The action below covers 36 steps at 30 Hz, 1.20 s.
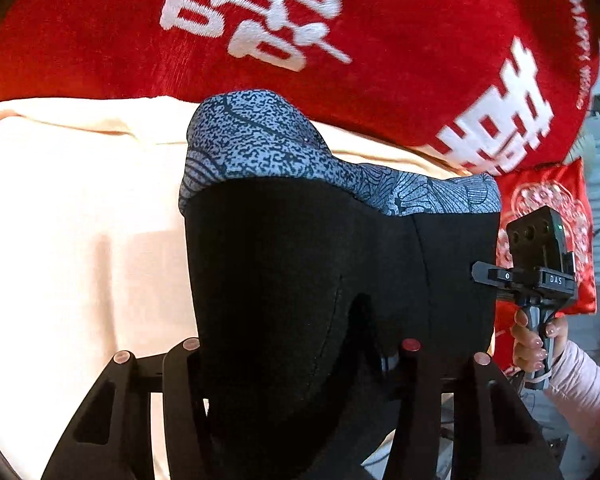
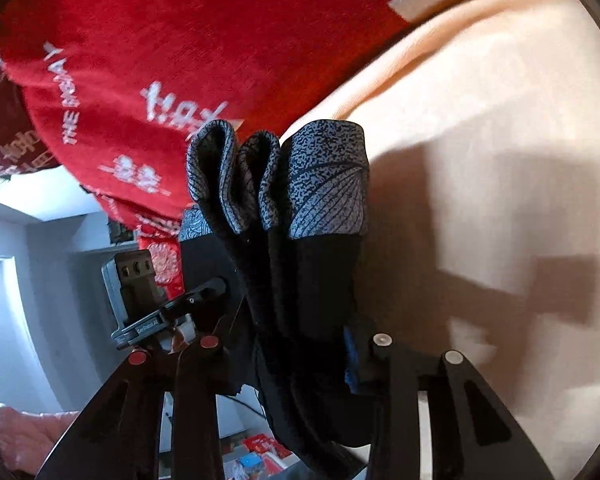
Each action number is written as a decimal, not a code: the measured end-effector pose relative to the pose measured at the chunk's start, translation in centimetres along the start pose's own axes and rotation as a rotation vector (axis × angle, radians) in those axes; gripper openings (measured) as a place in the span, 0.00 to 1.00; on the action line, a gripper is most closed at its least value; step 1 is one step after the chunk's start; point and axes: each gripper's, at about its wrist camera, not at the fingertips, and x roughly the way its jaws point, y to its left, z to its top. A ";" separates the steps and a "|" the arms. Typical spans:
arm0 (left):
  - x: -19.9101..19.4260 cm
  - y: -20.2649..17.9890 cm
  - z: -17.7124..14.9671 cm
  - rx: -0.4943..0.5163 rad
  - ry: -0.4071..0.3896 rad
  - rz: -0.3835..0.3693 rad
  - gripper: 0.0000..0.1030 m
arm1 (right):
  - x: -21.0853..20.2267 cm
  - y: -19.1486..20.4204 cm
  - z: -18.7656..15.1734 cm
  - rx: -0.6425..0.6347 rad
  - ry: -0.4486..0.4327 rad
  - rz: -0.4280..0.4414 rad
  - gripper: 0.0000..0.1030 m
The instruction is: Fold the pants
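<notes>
The pants (image 1: 300,264) are black with a grey-blue patterned waistband (image 1: 260,140). They are lifted above a cream sheet (image 1: 80,220). My left gripper (image 1: 300,350) is shut on the black cloth, which fills the gap between its fingers. My right gripper shows at the right of the left wrist view (image 1: 480,274), at the pants' right edge. In the right wrist view my right gripper (image 2: 296,342) is shut on the bunched pants (image 2: 312,280), whose waistband (image 2: 324,176) stands in folds above it. The left gripper (image 2: 216,286) shows at the left, against the cloth.
A red blanket with white characters (image 1: 340,40) lies behind the sheet, also in the right wrist view (image 2: 160,60). A red patterned cushion (image 1: 548,208) is at the right. The cream sheet (image 2: 500,160) spreads to the right. White walls and a door (image 2: 4,320) are at the left.
</notes>
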 end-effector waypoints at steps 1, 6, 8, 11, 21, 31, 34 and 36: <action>-0.7 -0.4 -1.0 0.006 -0.002 0.008 0.53 | -0.2 0.2 -0.7 0.006 0.004 0.008 0.38; -2.1 -0.7 -4.9 0.005 0.017 0.045 0.53 | -0.3 0.5 -4.6 0.020 0.036 0.017 0.38; -1.9 -0.1 -6.4 -0.011 0.035 0.044 0.53 | -0.1 -0.4 -6.1 0.038 0.041 0.013 0.38; -1.0 0.6 -7.8 0.015 0.048 0.049 0.53 | 0.5 -1.1 -7.7 0.035 0.041 -0.019 0.38; -1.5 4.3 -10.5 0.008 -0.010 0.245 0.68 | 1.3 -0.7 -9.9 0.024 -0.088 -0.437 0.55; -4.9 -0.7 -7.8 0.162 -0.164 0.218 0.68 | -0.2 5.6 -9.3 -0.125 -0.256 -0.466 0.18; -1.9 -2.0 -6.5 0.189 -0.145 0.205 0.68 | 2.0 5.2 -8.1 -0.120 -0.223 -0.490 0.18; 0.6 -1.5 -6.1 0.174 -0.121 0.241 0.68 | 3.1 4.1 -7.6 -0.118 -0.208 -0.530 0.14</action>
